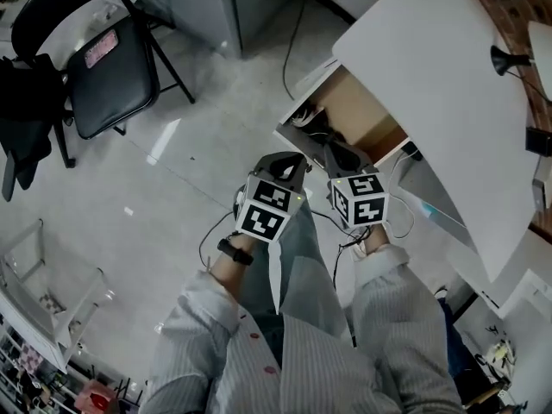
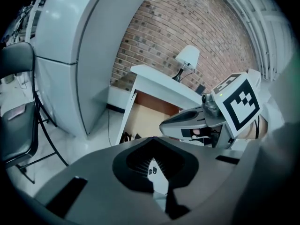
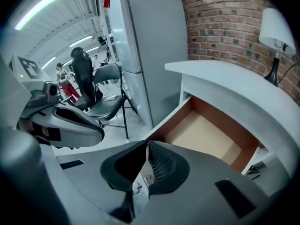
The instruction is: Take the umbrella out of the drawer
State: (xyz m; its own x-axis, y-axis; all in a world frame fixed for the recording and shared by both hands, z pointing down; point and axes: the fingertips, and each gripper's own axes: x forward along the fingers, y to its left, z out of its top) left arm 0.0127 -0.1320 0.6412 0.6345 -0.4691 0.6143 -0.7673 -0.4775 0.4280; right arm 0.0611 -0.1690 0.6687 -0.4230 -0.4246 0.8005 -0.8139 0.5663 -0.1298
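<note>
The drawer (image 1: 362, 110) of the white desk (image 1: 431, 67) stands pulled out, its tan floor (image 3: 206, 135) mostly bare. A dark, tangled thing (image 1: 312, 126), perhaps the umbrella, lies in the drawer's near left corner; it also shows as dark bits (image 2: 128, 137) in the left gripper view. Both grippers hover side by side just in front of the drawer, pointing down at it. My left gripper (image 1: 291, 164) (image 2: 152, 165) has its jaws together and holds nothing. My right gripper (image 1: 338, 158) (image 3: 146, 156) is shut and empty too.
A black folding chair (image 1: 108, 67) and a grey cabinet (image 1: 198, 3) stand to the left on the pale floor. A lamp (image 3: 276, 32) sits on the desk by the brick wall. Cables (image 1: 207, 240) trail on the floor near the person's legs.
</note>
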